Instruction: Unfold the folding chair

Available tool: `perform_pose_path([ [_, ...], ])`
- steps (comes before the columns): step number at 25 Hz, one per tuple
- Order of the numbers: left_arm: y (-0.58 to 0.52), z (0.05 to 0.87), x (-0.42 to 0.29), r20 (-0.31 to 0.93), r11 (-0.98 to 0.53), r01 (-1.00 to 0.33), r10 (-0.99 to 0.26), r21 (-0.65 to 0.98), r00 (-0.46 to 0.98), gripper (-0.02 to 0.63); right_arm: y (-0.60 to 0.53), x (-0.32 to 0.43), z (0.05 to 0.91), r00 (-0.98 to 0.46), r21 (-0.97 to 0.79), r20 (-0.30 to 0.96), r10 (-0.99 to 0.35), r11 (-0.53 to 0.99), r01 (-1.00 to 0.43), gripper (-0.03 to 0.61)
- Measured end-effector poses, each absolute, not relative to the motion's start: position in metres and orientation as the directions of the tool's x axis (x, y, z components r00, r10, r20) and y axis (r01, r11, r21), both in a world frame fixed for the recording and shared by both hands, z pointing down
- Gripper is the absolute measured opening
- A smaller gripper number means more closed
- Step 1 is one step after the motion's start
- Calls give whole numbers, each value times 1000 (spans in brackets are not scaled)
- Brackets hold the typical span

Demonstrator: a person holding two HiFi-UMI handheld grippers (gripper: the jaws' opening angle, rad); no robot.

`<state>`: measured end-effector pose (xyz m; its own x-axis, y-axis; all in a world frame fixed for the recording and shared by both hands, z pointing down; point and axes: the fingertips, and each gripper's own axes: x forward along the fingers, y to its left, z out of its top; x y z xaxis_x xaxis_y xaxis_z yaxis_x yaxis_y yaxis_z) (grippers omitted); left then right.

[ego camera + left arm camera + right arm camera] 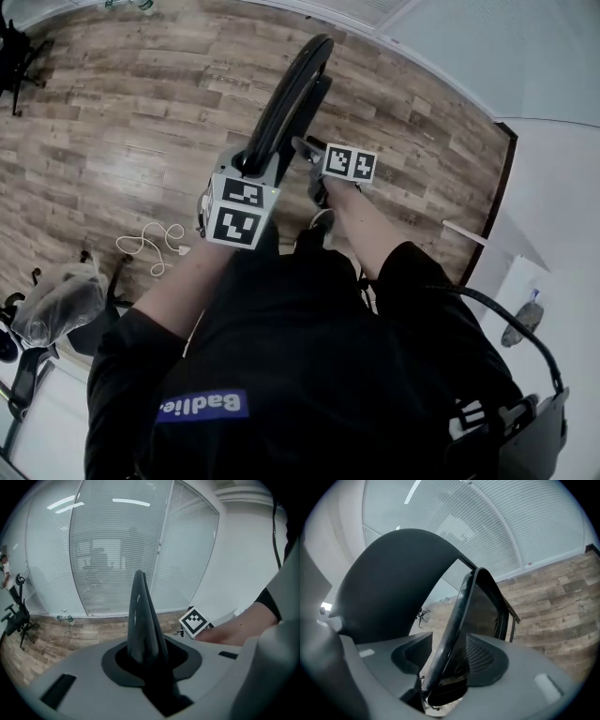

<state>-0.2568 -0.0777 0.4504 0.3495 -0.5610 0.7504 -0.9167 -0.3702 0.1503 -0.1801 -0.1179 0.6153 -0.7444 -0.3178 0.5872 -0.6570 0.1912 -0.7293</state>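
Black folding chair [295,89], 1: left hand-held gripper [147,657] clamps it, right hand-held gripper [445,663] gapes around it.

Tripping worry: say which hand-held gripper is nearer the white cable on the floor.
Left. The left hand-held gripper, gripping the folding chair, is up and right of the white cable; the right hand-held gripper is farther right.

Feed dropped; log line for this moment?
left gripper shut on folding chair | right gripper open, chair between jaws | chair folded
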Motion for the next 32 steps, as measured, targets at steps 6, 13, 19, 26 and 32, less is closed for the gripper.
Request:
perform_pose_path([
  [6,-78,452,-261,746,-364,-915,-559,172,362,103,-133,-200,635,-699,-691,652,-294,150,-707,234],
  [13,-79,451,-257,743,-376,-911,-559,167,367,103,-135,-209,660,-588,-577,770,-248,122,-808,249],
  [19,-78,452,-258,739,-382,-910,-563,163,368,101,-134,-219,660,-596,-583,761,-255,132,-802,179],
  [26,-72,452,-251,728,-379,-908,-569,179,381,101,-129,-207,658,-627,-620,730,-272,122,-775,169],
  [32,-71,453,-249,727,-377,-906,-564,194,391,97,-122,-178,656,-663,-667,685,-303,104,-737,161],
])
